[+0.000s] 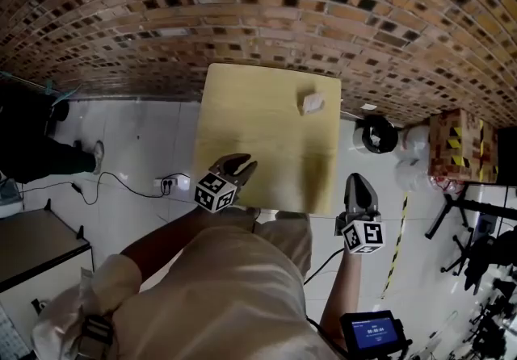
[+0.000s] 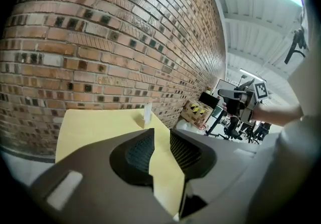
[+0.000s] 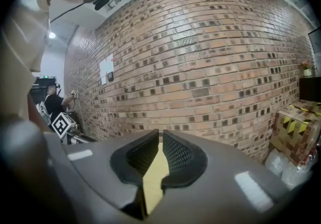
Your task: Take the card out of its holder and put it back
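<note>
Card [image 2: 147, 111]: upright in its holder [image 1: 310, 106], on the far right part of the table [image 1: 242, 108], untouched by either gripper.

Person: seen from above, in a beige top, arms reaching forward, one gripper in each hand.

Screen device [image 1: 373, 332]: dark with a lit display, low at the right, next to the right forearm.

Left gripper [image 1: 242, 163]: over the table's near edge, towards the left. Its jaws are partly apart with nothing between them, only yellow tabletop showing through the gap. It is well apart from the card.

Right gripper [image 1: 358, 181]: just off the table's near right corner, above the floor. Its jaws are drawn together to a thin slit and hold nothing.

Power strip [image 1: 167, 183]: white, on the pale floor left of the table, with a cable trailing left.

Table: pale yellow top, bare apart from card and holder, its far edge against the wall.

Box [image 1: 456, 144]: cardboard with yellow-black tape, on the floor at the right.

Second person [image 1: 32, 144]: dark clothing, at the far left.

Wall [image 1: 283, 11]: brick, running behind everything.
</note>
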Demonstrator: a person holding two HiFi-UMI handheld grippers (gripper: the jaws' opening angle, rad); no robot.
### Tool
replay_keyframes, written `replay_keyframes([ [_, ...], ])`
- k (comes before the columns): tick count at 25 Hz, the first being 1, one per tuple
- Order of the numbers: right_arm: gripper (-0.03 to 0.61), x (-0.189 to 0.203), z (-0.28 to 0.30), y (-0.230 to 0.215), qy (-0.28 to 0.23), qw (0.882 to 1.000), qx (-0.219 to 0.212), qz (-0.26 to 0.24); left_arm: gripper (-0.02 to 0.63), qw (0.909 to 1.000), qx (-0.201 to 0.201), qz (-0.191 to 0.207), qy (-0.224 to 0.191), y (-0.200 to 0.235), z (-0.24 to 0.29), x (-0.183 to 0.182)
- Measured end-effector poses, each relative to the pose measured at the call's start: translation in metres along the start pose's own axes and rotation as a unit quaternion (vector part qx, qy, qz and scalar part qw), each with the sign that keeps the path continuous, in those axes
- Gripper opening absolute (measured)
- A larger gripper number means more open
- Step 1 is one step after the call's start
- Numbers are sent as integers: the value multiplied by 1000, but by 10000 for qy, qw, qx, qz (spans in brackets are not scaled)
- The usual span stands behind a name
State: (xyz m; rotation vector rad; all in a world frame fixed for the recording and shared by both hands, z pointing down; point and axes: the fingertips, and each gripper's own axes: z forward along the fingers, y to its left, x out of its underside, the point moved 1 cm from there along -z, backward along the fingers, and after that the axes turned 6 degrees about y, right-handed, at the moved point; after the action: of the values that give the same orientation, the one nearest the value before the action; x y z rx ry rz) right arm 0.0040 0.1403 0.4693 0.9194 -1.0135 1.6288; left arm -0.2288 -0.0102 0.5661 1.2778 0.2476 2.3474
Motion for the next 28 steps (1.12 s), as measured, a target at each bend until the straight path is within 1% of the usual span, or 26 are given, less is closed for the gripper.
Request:
replay_keyframes([
  [5, 21, -12, 23, -15, 136, 9995, -212, -175, 111, 9998, -187, -58, -102, 9, 11, -16],
  [9, 21, -26, 48, -28, 251, 9980, -493, -315, 112, 9987, -447, -176, -196, 18, 21, -32],
  [11, 21, -32, 62, -37, 355, 9963, -623, -470, 114, 9976, -595, -255, -246, 21, 27, -41],
  [14, 21, -36, 82, -49, 490, 9926, -864, -703, 115, 9956, -817, -358, -303, 24, 34, -52],
  [20, 21, -44, 123, -74, 722, 9828, -1353, -1033, 117, 9912, -1208, -421, -345, 28, 60, -76],
  [25, 21, -52, 151, -93, 798, 9752, -1704, -1167, 124, 9876, -1432, -374, -521, 26, 87, -106],
  [28, 21, -53, 166, -98, 859, 9701, -1899, -1244, 130, 9853, -1548, -372, -613, 27, 97, -117],
])
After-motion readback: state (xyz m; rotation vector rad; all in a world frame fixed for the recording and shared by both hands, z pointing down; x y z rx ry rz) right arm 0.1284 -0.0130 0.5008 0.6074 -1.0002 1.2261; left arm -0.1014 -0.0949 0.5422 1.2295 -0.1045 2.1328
